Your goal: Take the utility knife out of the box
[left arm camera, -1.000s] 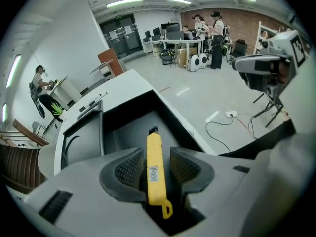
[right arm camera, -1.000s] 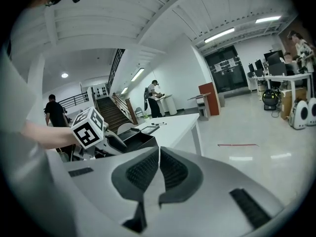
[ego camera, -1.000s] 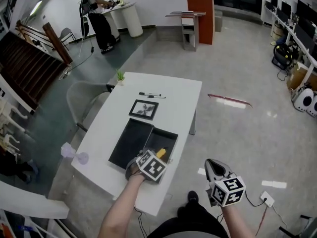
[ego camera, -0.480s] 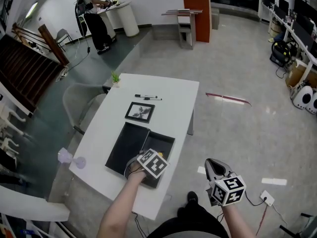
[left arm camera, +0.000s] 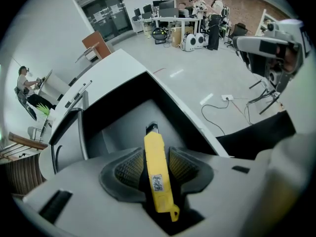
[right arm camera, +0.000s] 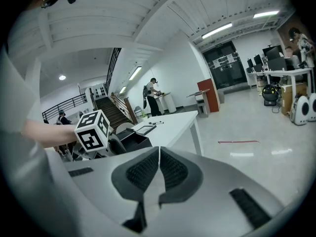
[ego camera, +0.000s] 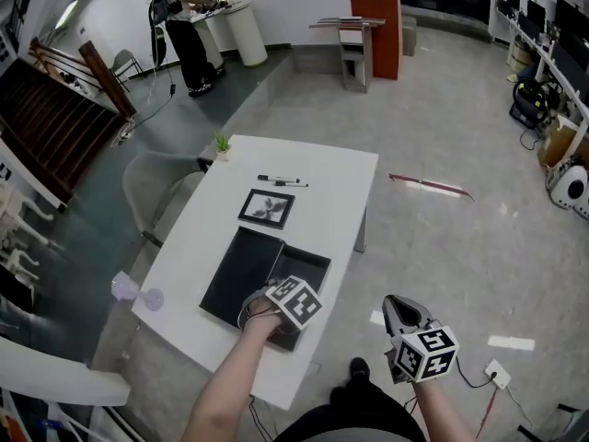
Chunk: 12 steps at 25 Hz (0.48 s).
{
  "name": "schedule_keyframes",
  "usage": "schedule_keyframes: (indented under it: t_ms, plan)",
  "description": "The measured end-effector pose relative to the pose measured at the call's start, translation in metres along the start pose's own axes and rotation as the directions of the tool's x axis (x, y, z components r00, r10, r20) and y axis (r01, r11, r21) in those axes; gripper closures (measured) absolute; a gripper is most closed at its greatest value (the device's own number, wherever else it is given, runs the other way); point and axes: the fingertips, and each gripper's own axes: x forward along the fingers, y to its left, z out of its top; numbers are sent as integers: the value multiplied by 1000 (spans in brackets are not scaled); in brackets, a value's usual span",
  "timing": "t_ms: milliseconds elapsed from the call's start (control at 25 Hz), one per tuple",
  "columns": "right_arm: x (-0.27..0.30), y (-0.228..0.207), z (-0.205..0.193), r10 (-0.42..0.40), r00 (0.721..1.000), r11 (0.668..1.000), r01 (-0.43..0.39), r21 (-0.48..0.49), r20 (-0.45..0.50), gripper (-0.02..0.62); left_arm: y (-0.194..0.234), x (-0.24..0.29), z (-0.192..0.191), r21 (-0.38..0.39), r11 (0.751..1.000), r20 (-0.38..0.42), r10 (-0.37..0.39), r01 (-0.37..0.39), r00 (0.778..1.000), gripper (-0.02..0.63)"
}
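The open black box (ego camera: 308,263) lies at the near end of the white table (ego camera: 322,187), its lid (ego camera: 237,267) flat beside it on the left. My left gripper (ego camera: 274,309) is over the box's near end. In the left gripper view, the left gripper (left arm camera: 153,157) is shut on the yellow utility knife (left arm camera: 157,174), whose dark tip points into the box's interior (left arm camera: 123,122). The knife is hidden in the head view. My right gripper (ego camera: 400,309) hangs off the table to the right, over the floor. In its own view the right gripper (right arm camera: 159,151) is shut, with nothing between its pads.
Beyond the box lie a framed picture (ego camera: 267,208) and two markers (ego camera: 282,181), with a small plant (ego camera: 224,144) at the far left corner. A grey chair (ego camera: 152,187) stands left of the table. A person (ego camera: 184,26) works far off. A power strip (ego camera: 498,372) lies on the floor.
A second ago the yellow knife showed beside the left gripper's cube in the head view; now the gripper covers it and sits slightly nearer the box's near edge. The right gripper has stayed put.
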Motion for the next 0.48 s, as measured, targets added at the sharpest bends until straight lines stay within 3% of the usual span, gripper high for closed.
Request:
schedule_keyframes:
  t_ms: [120, 480]
  plan:
    - [1, 3, -2, 10, 1000, 1000, -10, 7, -6, 594, -7, 0, 0, 25, 999, -21, -24, 24, 1000, 506]
    - [1, 4, 2, 17, 1000, 1000, -17, 5, 0, 594, -3, -1, 1, 25, 1000, 6, 8, -8, 1000, 499]
